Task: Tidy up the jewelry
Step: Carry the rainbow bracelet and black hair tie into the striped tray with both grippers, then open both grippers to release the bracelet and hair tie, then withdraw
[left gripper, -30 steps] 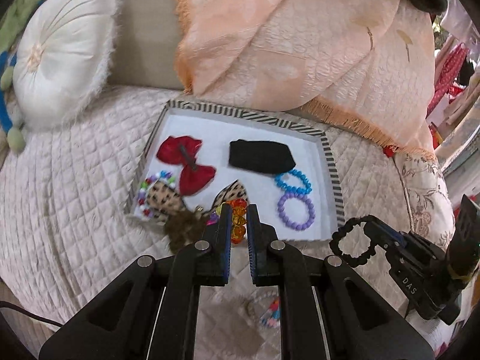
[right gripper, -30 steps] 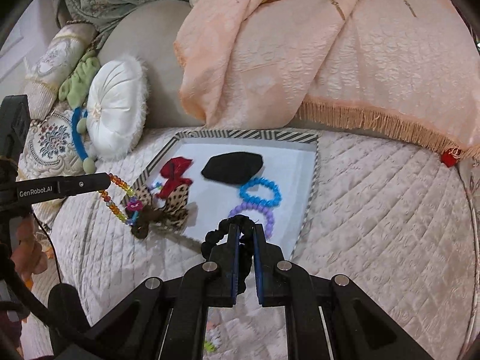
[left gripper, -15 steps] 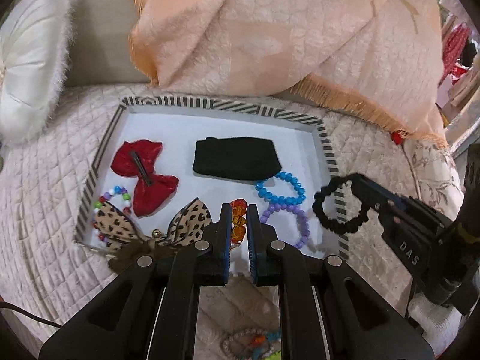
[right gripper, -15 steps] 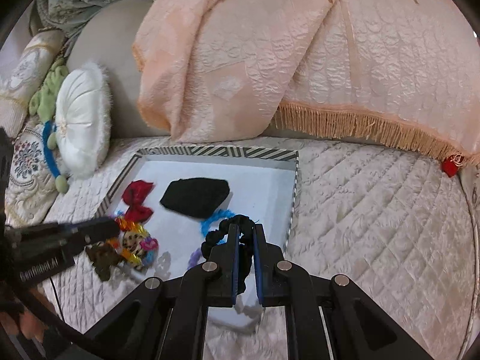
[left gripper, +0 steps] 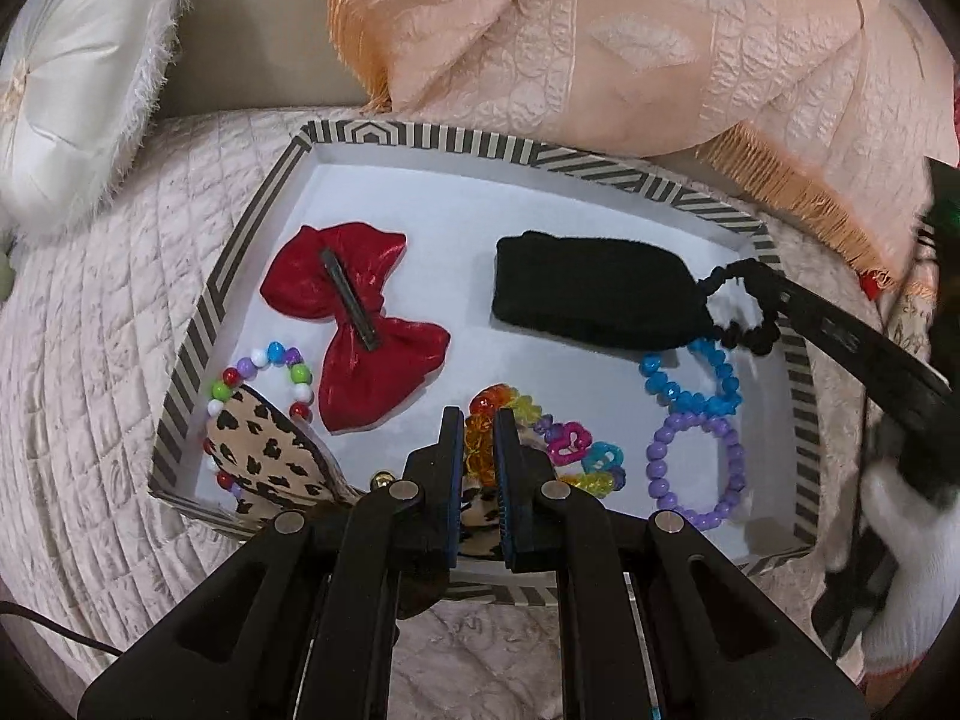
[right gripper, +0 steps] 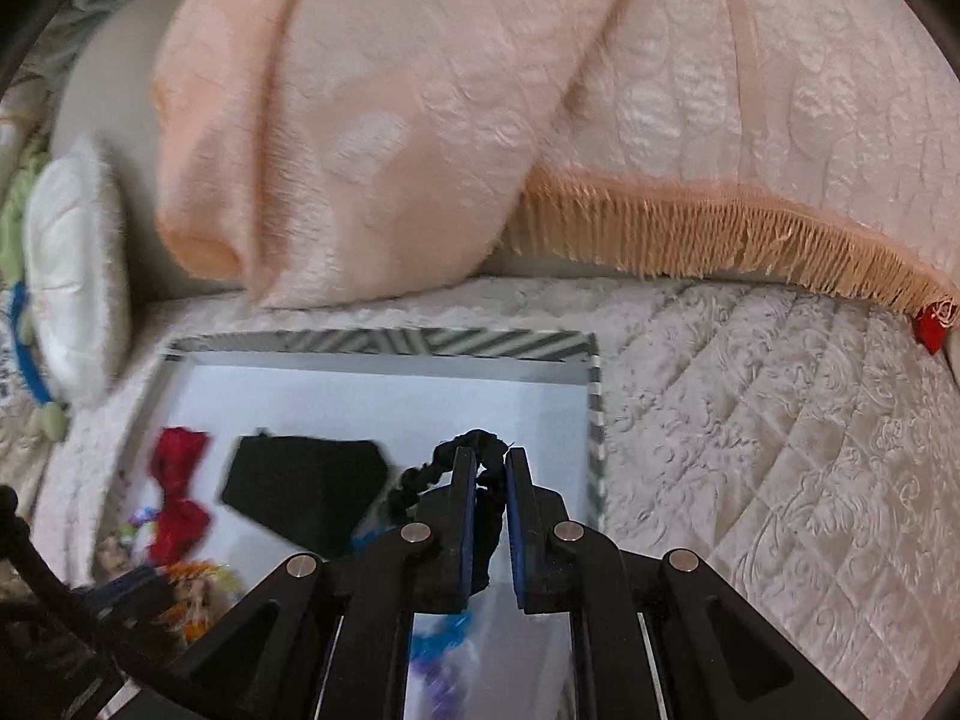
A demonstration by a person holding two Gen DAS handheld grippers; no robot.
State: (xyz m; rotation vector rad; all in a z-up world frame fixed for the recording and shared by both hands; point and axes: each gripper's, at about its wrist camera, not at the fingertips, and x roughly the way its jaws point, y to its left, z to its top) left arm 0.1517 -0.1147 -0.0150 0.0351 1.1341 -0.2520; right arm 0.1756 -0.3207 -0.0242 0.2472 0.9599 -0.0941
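Observation:
A white tray with a striped rim [left gripper: 252, 228] [right gripper: 591, 414] lies on the quilted sofa seat. My left gripper [left gripper: 480, 420] is shut on an orange and yellow bead bracelet [left gripper: 501, 405], low over the tray's near middle. My right gripper [right gripper: 491, 462] is shut on a black bead bracelet [right gripper: 420, 477] [left gripper: 741, 306], over the tray's right side by the black pouch [left gripper: 594, 294]. In the tray also lie a red bow [left gripper: 354, 324], a leopard bow [left gripper: 270, 456], a multicolour bracelet [left gripper: 264, 366], a blue bracelet [left gripper: 690, 381] and a purple bracelet [left gripper: 696, 468].
A peach fringed blanket [left gripper: 600, 60] [right gripper: 420, 120] hangs over the sofa back just behind the tray. A white round cushion [left gripper: 66, 78] [right gripper: 72, 276] stands at the left. A white-gloved hand [left gripper: 900, 504] holds the right gripper at the right edge of the left wrist view.
Both grippers have moved forward and down over the tray, each still holding its bracelet. The black bracelet has gone from outside the tray's right rim to above its right side.

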